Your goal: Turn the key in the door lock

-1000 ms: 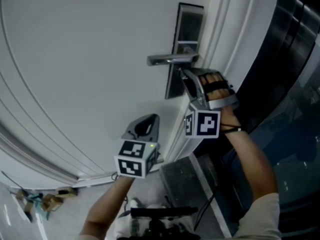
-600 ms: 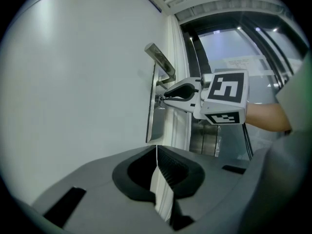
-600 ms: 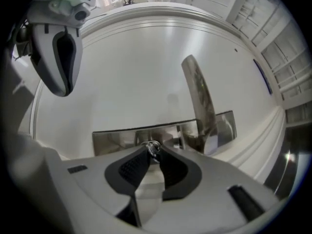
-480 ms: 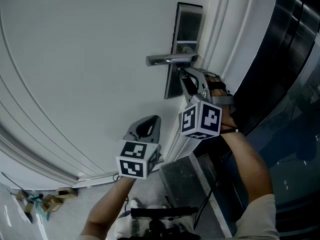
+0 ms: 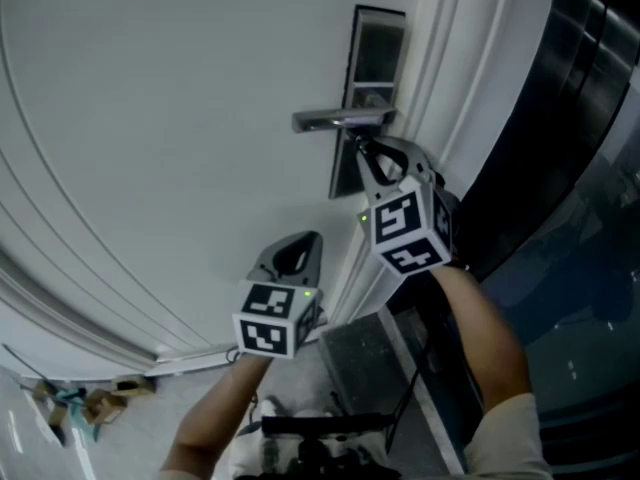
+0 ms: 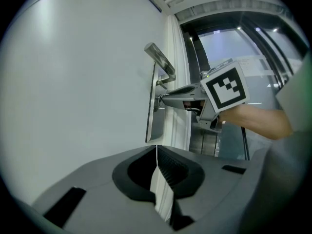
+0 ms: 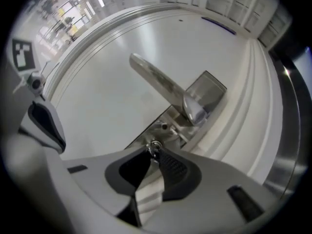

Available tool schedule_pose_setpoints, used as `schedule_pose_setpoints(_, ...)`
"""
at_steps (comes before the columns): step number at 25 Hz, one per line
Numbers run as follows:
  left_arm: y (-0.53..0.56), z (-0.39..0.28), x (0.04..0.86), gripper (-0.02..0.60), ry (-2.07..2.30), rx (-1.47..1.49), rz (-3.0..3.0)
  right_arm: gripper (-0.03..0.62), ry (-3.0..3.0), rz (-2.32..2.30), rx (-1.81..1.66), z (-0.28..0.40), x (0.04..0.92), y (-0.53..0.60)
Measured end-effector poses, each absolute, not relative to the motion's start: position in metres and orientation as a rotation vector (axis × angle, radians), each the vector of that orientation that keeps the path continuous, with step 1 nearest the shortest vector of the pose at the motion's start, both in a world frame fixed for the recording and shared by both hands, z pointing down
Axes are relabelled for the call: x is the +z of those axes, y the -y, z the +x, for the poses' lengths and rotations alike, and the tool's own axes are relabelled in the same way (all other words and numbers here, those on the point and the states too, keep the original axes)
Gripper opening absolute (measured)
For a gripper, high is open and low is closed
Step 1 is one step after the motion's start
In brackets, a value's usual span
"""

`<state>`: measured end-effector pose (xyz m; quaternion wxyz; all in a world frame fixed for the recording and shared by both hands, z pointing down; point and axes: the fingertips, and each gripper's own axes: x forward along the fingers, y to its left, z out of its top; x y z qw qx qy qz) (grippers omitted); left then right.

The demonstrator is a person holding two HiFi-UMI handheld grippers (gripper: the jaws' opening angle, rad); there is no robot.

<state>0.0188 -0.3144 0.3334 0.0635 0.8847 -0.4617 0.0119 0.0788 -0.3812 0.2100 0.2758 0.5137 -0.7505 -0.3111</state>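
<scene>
Now right claw [image 7: 153, 152] grips key [image 7: 155, 146] beneath handle [image 7: 157, 80], beside door edge [image 7: 242, 112].

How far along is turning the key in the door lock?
Done: the key sits in the lock under the handle, and the right gripper has its jaws pinched on it. In hand: that gripper has rolled over the last second, so the turn is under way. Left: finishing the turn; whether the lock has released isn't visible. The left gripper hangs shut.
</scene>
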Motion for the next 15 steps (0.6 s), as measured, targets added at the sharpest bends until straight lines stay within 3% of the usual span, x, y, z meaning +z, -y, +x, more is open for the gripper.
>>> schedule_pose_setpoints(5,0.3141,0.0183,0.3332,0.020,1.398,0.038,2.671,0.059,2.242,1.467,-0.597,0.0806,0.2067,0.3812)
schedule_pose_setpoints(6,0.3138,0.0183,0.3331,0.020,1.398,0.038,2.671,0.021,2.306,1.485,-0.525,0.0817,0.2062,0.3815)
schedule_pose_setpoints(15,0.3127,0.0143,0.3332,0.020,1.406,0.037,2.669,0.023,2.634,1.593,-0.071,0.0868,0.2034,0.3820)
